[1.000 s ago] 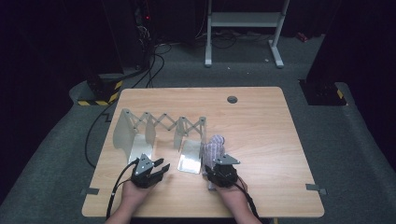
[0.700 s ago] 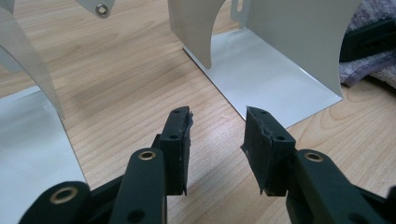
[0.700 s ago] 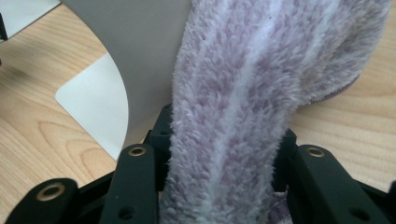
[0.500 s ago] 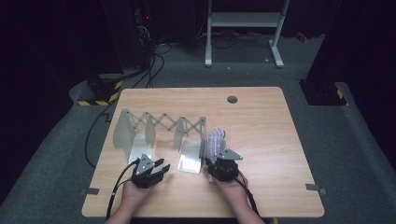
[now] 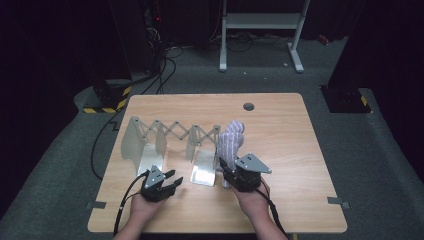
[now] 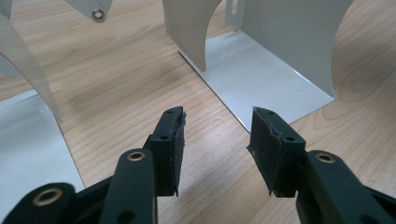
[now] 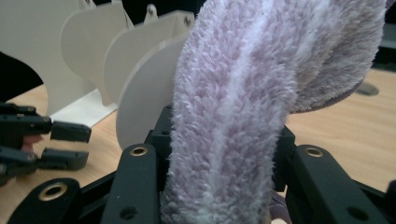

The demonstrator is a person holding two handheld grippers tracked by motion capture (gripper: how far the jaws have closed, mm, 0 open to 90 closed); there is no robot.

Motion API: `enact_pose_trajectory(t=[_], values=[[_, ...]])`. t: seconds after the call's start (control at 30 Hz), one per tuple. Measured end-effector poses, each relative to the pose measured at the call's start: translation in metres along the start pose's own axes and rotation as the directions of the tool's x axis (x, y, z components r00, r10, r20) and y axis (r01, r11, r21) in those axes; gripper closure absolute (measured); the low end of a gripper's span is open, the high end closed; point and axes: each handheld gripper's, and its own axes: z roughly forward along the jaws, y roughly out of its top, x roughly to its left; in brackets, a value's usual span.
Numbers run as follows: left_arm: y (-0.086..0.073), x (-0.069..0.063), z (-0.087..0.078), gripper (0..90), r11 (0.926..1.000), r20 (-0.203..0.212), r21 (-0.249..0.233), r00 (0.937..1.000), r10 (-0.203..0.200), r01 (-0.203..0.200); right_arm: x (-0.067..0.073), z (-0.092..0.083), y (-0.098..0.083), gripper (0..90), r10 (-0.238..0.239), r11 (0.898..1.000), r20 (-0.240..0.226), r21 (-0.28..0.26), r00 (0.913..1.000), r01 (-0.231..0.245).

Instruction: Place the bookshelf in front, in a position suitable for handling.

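My right gripper (image 7: pixel 219 154) was pinching the fluffy lilac-and-white striped towel (image 7: pixel 261 93), its black jaws pressed into the pile on both sides. In the high view the towel (image 5: pixel 231 142) stood up from that gripper (image 5: pixel 231 172) like a soft column, lifted off the light wooden table (image 5: pixel 300 135) and leaning just beside the right end of the white metal accordion file rack (image 5: pixel 170 135). My left gripper (image 6: pixel 215 140) had its jaws spread apart with nothing between them; they had just been opening wider, and only bare wood and the rack's flat white base plate (image 6: pixel 261 79) lay ahead of them. In the high view that gripper (image 5: pixel 165 182) sat low near the front edge of the table, in front of the rack.

I judged the main risk to be the grip itself: the towel was thick and springy, so the jaws held fluff more than fabric, and a quick swing could have let it slide out. The drooping top could also have caught on the nearest white divider (image 7: pixel 149 102) and dragged the light rack across the wood or folded its scissor links. If I meant to feed the towel into a slot, its limp end might have buckled against the plate's edge instead of dropping in. The open left gripper sat close enough to steady the rack, yet a careless reach could have knocked it.
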Motion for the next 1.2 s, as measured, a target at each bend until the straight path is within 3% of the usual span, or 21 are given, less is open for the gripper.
enact_pose_trajectory(t=[0.27, 0.33, 0.47, 0.53, 0.63, 0.73, 0.87, 0.93, 0.97, 1.2], values=[[0.000, 0.000, 0.000, 52.9, 1.0000, 0.008, -0.004, 0.9999, 0.007, -0.007, -0.010, 0.014, 0.012, 59.7, 0.005, 0.999, 0.010, 0.034, 0.9999, -0.005], [0.000, 0.001, -0.001, 52.7, 0.9999, 0.011, -0.010, 0.9999, -0.002, 0.003, -0.014, 0.023, 0.001, 59.8, 0.031, 0.998, 0.016, 0.054, 0.9994, -0.032], [0.000, 0.001, -0.001, 52.4, 0.9999, 0.012, -0.013, 0.9999, 0.001, -0.001, -0.017, 0.040, -0.019, 59.8, 0.026, 0.990, 0.030, 0.136, 0.9992, -0.029], [0.000, 0.001, -0.001, 52.4, 0.9999, 0.013, -0.011, 0.9999, 0.005, -0.005, -0.018, 0.042, -0.022, 59.8, 0.026, 0.988, 0.029, 0.150, 0.9992, -0.030], [-0.001, 0.000, 0.000, 52.4, 0.9999, 0.012, -0.011, 0.9999, 0.006, -0.005, -0.021, 0.056, -0.037, 59.8, 0.025, 0.975, 0.038, 0.218, 0.9990, -0.033], [-0.001, 0.000, 0.000, 52.4, 0.9999, 0.014, -0.010, 0.9999, 0.006, -0.006, -0.023, 0.060, -0.042, 59.7, 0.027, 0.969, 0.041, 0.245, 0.9988, -0.036], [-0.001, -0.001, 0.000, 52.4, 0.9999, 0.015, -0.010, 0.9999, 0.007, -0.007, -0.026, 0.070, -0.054, 59.3, 0.023, 0.949, 0.053, 0.312, 0.9983, -0.039], [-0.001, -0.001, 0.000, 52.3, 0.9999, 0.016, -0.010, 0.9998, 0.009, -0.009, -0.026, 0.071, -0.055, 59.1, 0.020, 0.947, 0.054, 0.318, 0.9984, -0.036], [-0.001, -0.001, 0.000, 52.3, 0.9999, 0.017, -0.006, 0.9998, 0.012, -0.012, -0.027, 0.074, -0.058, 58.8, 0.018, 0.941, 0.054, 0.336, 0.9984, -0.035], [-0.001, -0.001, 0.000, 52.3, 0.9999, 0.016, -0.004, 0.9998, 0.013, -0.013, -0.027, 0.073, -0.058, 58.6, 0.030, 0.945, 0.049, 0.323, 0.9983, -0.044]])
